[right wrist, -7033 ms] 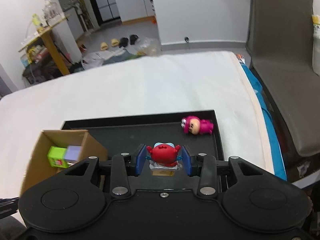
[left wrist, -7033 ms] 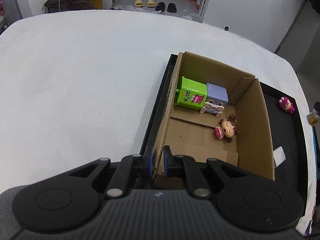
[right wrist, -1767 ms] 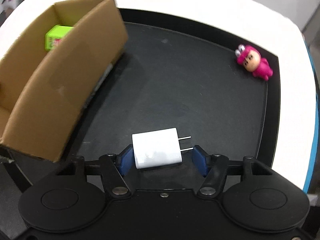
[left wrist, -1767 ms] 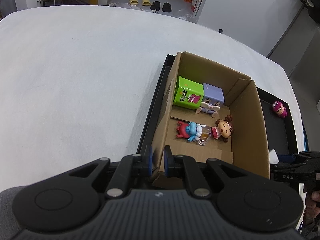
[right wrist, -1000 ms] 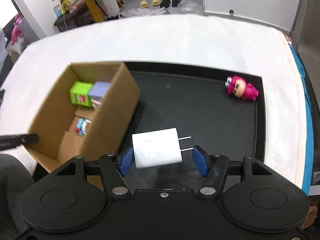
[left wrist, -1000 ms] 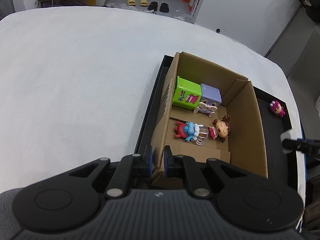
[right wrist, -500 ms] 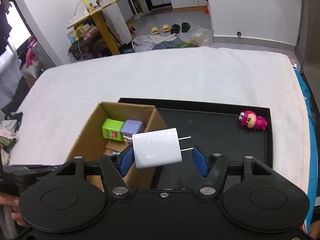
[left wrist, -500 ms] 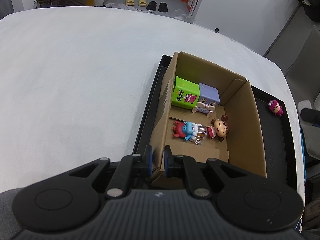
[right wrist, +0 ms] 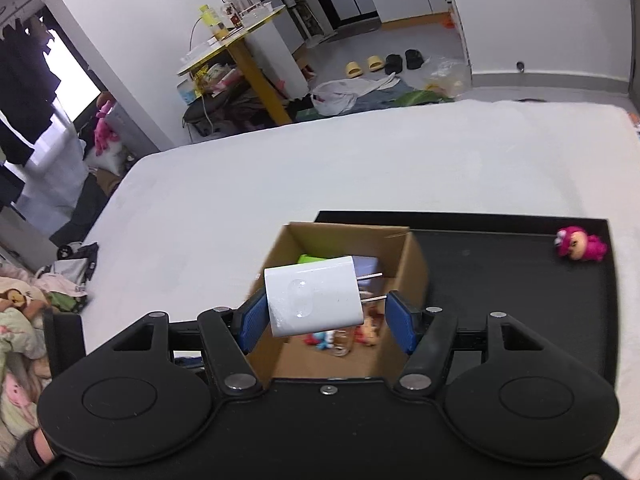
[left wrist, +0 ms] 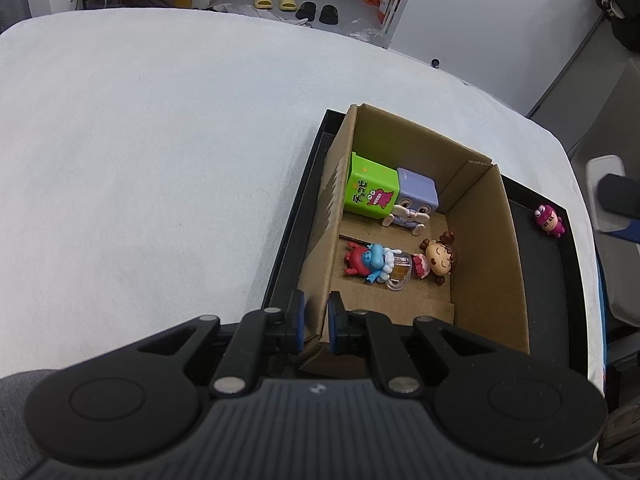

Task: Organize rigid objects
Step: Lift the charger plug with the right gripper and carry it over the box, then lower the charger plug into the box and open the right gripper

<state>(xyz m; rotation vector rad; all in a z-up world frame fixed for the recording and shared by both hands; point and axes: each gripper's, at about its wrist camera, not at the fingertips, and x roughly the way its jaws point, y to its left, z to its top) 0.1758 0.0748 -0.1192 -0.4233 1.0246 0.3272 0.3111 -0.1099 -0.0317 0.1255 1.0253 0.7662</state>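
My left gripper (left wrist: 314, 320) is shut on the near wall of a cardboard box (left wrist: 478, 248) that stands in a black tray (left wrist: 560, 280). Inside the box lie a green cube (left wrist: 370, 192), a purple cube figure (left wrist: 416, 198), a red and blue figure (left wrist: 368, 260) and a brown-haired doll (left wrist: 438, 258). My right gripper (right wrist: 326, 314) is shut on a white charger plug (right wrist: 314, 296), prongs pointing right, held in the air above the box (right wrist: 412, 268). The charger also shows at the right edge of the left wrist view (left wrist: 604, 176). A pink figure (right wrist: 580, 245) lies at the tray's far right corner.
The tray (right wrist: 500, 280) sits on a wide white tabletop (left wrist: 160, 160). A table's right edge (left wrist: 588, 240) runs just past the tray. A cluttered room with a yellow table (right wrist: 240, 40) lies beyond the far edge.
My right gripper has lifted the charger off the tray and carried it up and left over the box. The left gripper has kept its hold on the box wall.
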